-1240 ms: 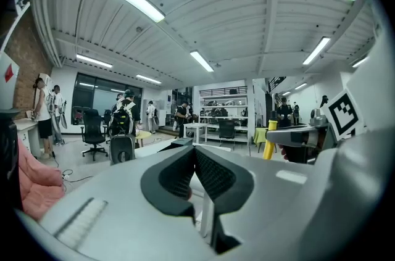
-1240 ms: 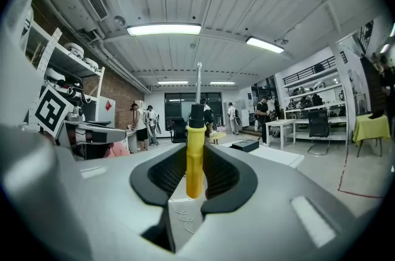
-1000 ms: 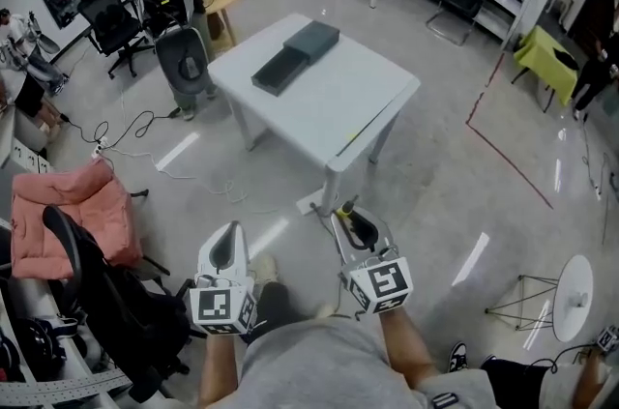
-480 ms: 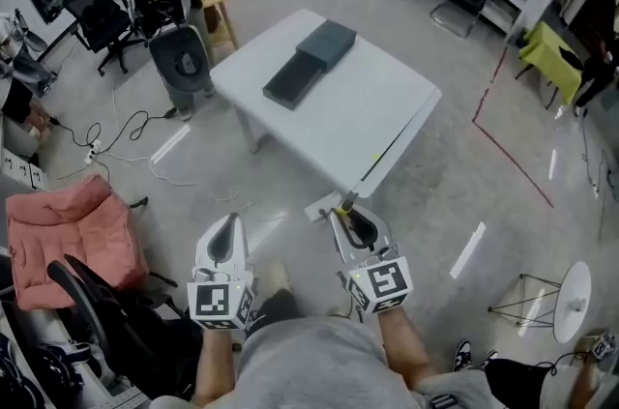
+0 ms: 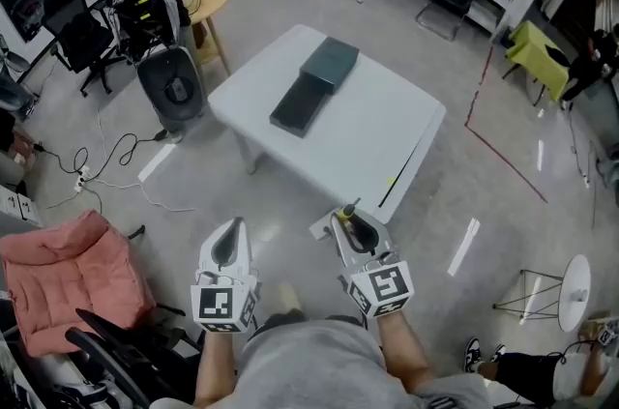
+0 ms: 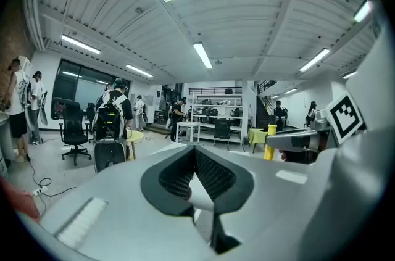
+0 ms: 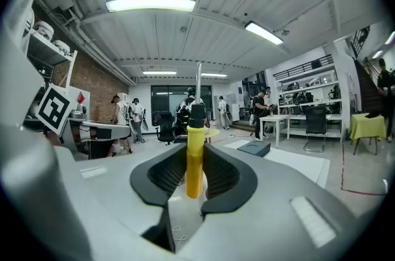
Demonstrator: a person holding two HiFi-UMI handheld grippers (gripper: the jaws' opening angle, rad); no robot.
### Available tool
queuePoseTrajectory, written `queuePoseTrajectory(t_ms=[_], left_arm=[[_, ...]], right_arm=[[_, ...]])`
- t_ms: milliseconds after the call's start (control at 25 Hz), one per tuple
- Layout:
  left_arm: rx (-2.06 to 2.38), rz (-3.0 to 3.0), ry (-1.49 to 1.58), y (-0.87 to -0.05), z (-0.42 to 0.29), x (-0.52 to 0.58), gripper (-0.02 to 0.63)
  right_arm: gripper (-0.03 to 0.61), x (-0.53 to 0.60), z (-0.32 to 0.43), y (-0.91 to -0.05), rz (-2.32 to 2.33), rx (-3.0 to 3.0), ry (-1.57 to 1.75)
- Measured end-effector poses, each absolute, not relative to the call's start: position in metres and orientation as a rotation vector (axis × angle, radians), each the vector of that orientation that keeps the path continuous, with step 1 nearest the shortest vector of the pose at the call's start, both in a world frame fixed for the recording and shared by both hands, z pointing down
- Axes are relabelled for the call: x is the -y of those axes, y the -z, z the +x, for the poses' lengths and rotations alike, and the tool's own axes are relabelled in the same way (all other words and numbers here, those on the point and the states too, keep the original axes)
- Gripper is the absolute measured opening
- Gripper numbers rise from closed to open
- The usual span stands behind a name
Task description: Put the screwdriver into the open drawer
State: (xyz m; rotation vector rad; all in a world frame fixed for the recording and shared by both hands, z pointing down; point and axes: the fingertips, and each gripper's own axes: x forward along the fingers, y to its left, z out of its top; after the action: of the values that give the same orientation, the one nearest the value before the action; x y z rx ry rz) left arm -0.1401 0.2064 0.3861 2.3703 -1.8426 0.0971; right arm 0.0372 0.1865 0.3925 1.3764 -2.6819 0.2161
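A white table (image 5: 368,141) stands ahead of me. On it lies a dark box with its open drawer (image 5: 302,104) pulled out toward the near left. My right gripper (image 5: 353,225) is shut on the screwdriver (image 7: 194,155). Its yellow handle stands upright between the pads and the metal shaft points up. In the right gripper view the drawer box (image 7: 257,148) shows far off to the right. My left gripper (image 5: 228,243) hangs level beside the right one, its jaws together with nothing in them. Both are short of the table's near edge.
To the left stand a pink-covered chair (image 5: 68,272), a grey chair (image 5: 172,88) and a round wooden stool (image 5: 208,1), with cables (image 5: 106,160) across the floor. A red tape line (image 5: 503,156) runs right of the table. A white stand (image 5: 575,291) is at the lower right.
Both grippers have travelled forward together toward the table, which now sits nearer. The pink chair has slid back to the lower left. The grip on the screwdriver is unchanged.
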Motion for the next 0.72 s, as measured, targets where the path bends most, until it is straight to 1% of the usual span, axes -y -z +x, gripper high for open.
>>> queuePoseTrajectory(t_ms=[240, 720], left_arm=[[1.800, 2.396, -0.077, -0.390, -0.168, -0.180, 0.011], [1.786, 2.405, -0.048, -0.390, -0.183, -0.149, 0.011]], right_arm=[[0.084, -0.169, 0.009, -0.395, 1.410, 2.658, -0.232], [0.084, -0.136, -0.011, -0.398, 1.394, 2.659, -0.248]])
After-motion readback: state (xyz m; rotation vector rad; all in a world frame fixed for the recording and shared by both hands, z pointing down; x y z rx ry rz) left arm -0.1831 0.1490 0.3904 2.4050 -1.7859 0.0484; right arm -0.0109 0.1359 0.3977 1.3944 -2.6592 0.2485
